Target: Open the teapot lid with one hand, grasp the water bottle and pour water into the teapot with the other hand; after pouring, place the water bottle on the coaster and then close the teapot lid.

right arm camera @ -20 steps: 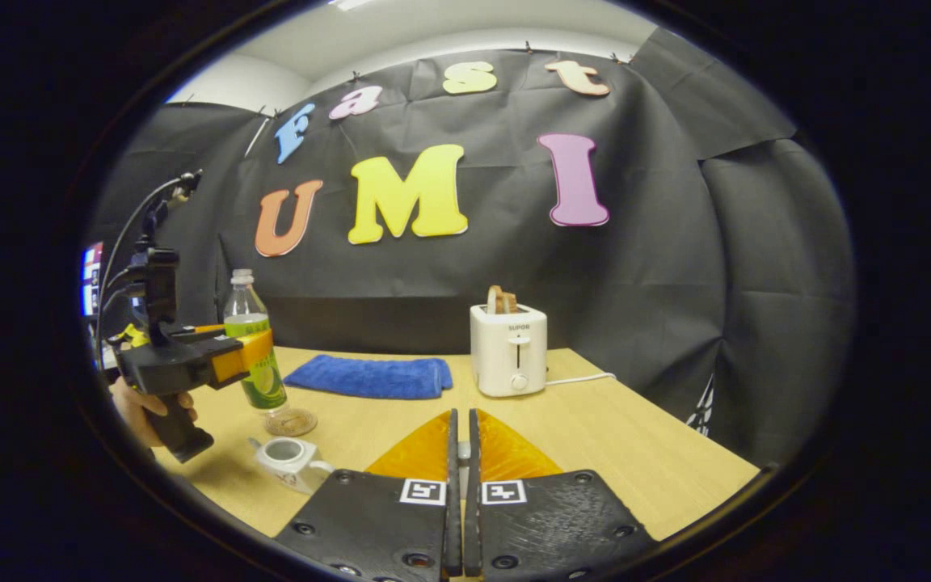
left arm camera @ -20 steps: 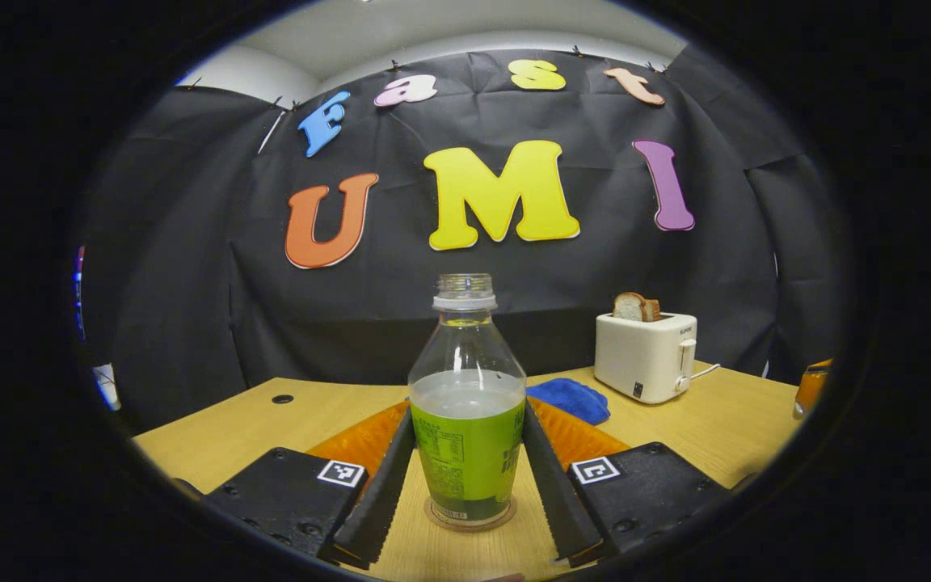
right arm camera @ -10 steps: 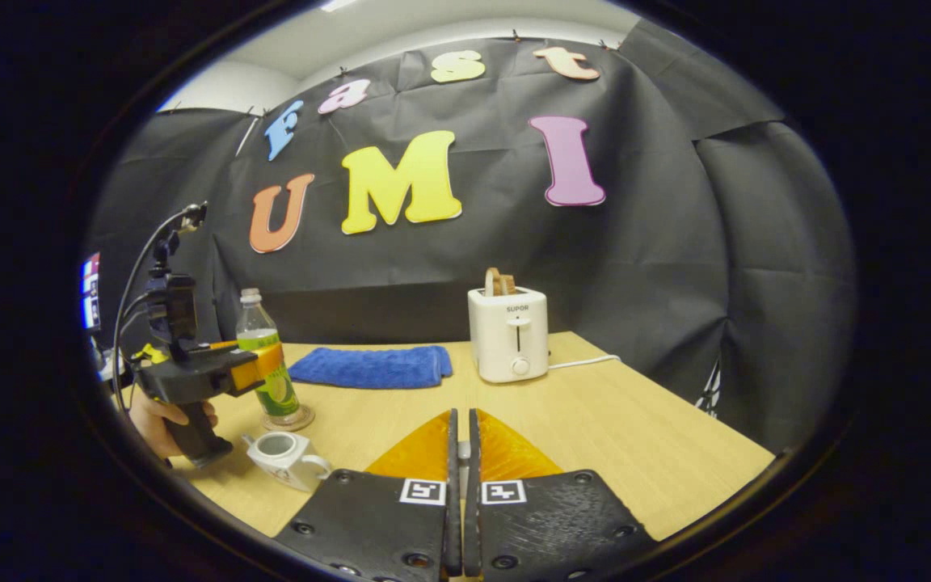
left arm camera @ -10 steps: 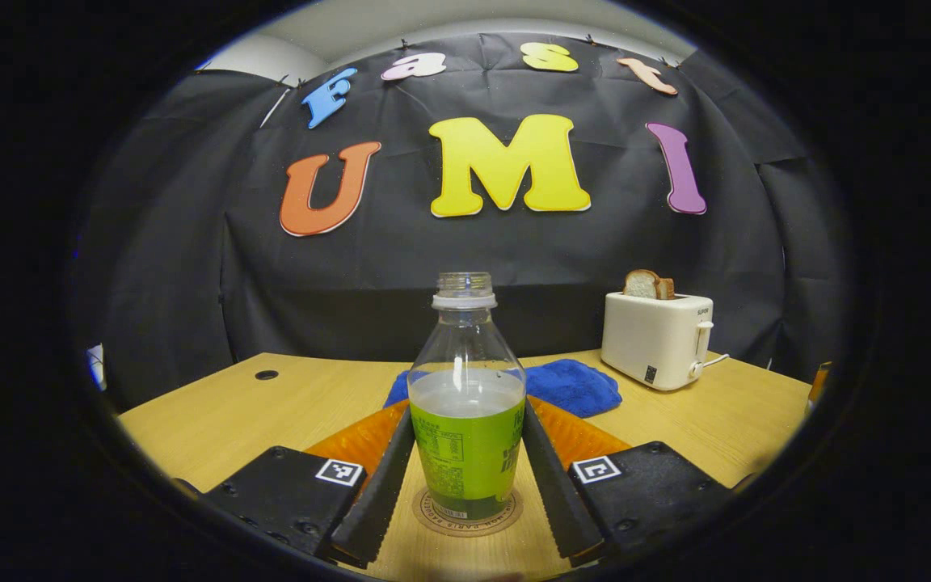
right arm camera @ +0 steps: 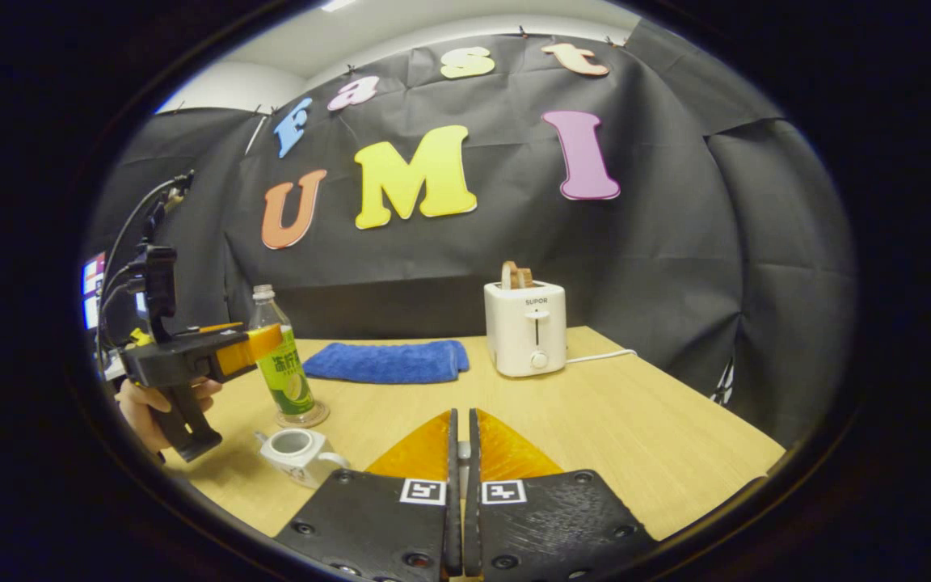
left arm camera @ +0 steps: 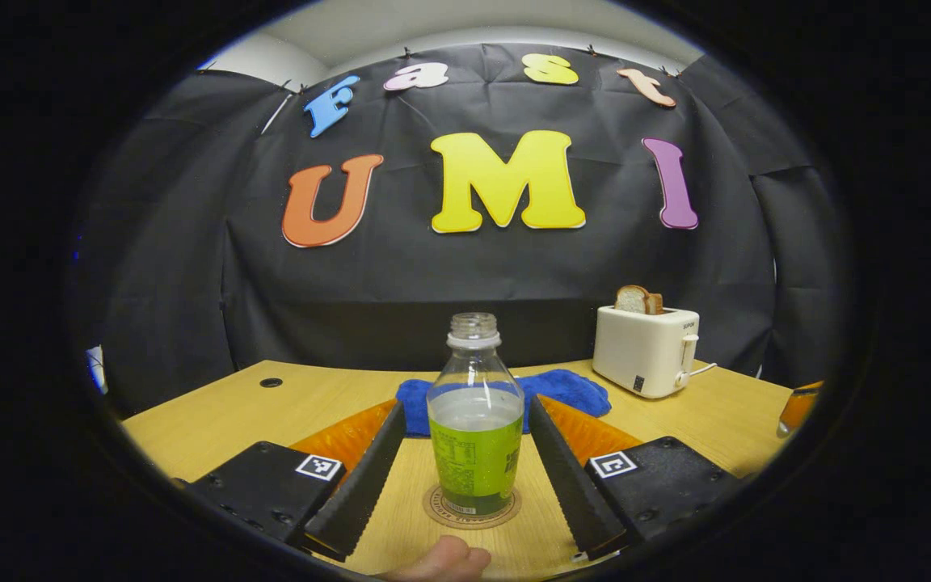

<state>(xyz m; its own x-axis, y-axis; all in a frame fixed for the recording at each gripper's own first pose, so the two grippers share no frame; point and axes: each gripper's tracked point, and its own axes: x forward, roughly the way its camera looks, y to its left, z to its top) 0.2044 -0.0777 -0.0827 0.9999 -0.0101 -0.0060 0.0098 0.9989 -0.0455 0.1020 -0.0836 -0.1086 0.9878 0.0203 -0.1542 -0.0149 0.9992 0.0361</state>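
The water bottle (left arm camera: 475, 420), uncapped, green-labelled and about half full, stands upright on the round coaster (left arm camera: 506, 516). My left gripper (left arm camera: 466, 404) is open, a finger on each side of the bottle and clear of it. The right gripper view shows the bottle (right arm camera: 281, 368) with the left gripper (right arm camera: 259, 346) beside it, held by a hand (right arm camera: 142, 404). The small white teapot (right arm camera: 296, 453) sits in front of the coaster with its top open. My right gripper (right arm camera: 462, 414) is shut; a pale sliver of the teapot lid shows in the slit between its fingers.
A white toaster (left arm camera: 645, 352) with bread in it stands at the back right of the wooden table (right arm camera: 635, 436), its cord trailing right. A folded blue cloth (right arm camera: 385, 361) lies behind the bottle. A thumb (left arm camera: 441, 558) shows at the bottom edge.
The left gripper lowered the bottle onto the coaster, then opened and drew back from it. The right gripper stayed shut and hardly moved.
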